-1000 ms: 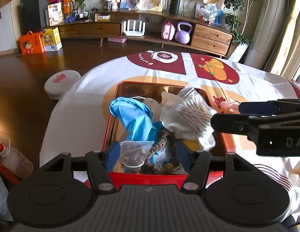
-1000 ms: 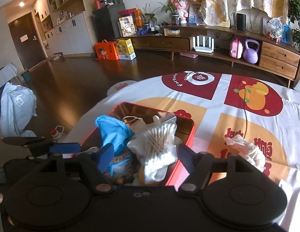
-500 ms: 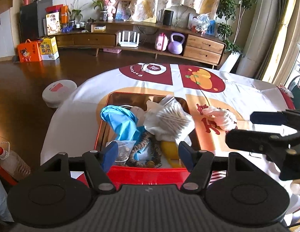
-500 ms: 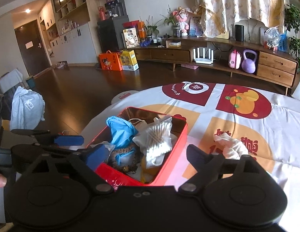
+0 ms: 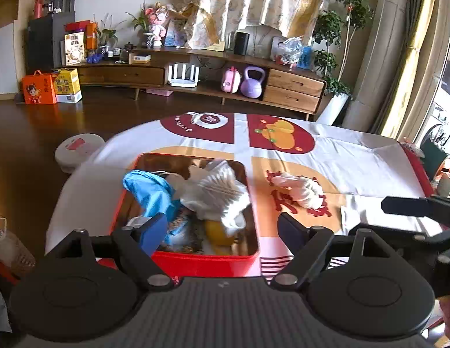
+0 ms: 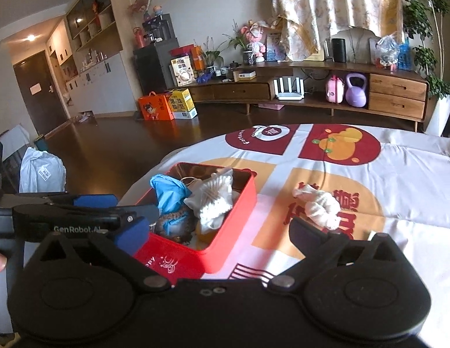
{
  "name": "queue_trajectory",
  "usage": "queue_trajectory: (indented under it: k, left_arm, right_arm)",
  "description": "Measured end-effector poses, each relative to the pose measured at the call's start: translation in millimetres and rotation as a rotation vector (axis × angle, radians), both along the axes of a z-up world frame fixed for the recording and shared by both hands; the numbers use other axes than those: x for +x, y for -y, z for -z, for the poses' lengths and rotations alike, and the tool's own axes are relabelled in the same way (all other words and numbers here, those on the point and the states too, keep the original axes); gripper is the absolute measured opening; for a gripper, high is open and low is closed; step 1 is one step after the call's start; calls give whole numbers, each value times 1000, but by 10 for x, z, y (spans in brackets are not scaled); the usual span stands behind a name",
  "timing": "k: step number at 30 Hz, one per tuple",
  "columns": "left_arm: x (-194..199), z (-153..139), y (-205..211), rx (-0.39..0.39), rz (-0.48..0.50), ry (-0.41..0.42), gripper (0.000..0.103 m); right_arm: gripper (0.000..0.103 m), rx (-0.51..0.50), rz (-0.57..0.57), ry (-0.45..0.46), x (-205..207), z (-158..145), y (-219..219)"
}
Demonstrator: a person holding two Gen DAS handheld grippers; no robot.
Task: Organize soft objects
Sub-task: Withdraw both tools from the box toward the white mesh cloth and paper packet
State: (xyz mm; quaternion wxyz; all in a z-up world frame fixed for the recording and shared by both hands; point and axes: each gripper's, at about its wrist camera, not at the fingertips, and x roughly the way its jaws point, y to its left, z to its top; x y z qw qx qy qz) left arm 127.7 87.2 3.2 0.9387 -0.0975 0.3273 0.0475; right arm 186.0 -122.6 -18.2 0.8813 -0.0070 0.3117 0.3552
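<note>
Step in hand, as judged: fetch of last loose soft item. White crumpled cloth alone on tablecloth-covered surface, just right of red tin, not touching it. Tin already heaped: blue glove, bag of cotton swabs, brown beaded string, something yellow underneath.

Right gripper empty, jaws just opened to full spread, nothing between them; cloth ahead and beside right-hand finger. Left gripper also empty, jaws just widened, hovering over near end of tin, blue pad above contents without pressing.

Notes for a clean pick:
- Swing right gripper rightward to centre cloth between jaws; currently aimed at gap between tin and cloth.
- Come down steeply, tips close to tablecloth, bite on bulkiest bunch, not a trailing end.
- Risk: pinching tablecloth along with cloth, dragging tin. Lift a little first, check.
- Tin crowded; drop toward far open corner, or press swab bag aside with left gripper.
- Keep left gripper clear of right's path; both close together here.
</note>
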Motion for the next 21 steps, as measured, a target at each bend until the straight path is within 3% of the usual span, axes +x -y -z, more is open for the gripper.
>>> queue_trajectory:
  k: [21]
  left_arm:
    - [409,102,703,-10,59,-6,84]
  right_arm:
    - [103,-42,177,-31,165,327,1008]
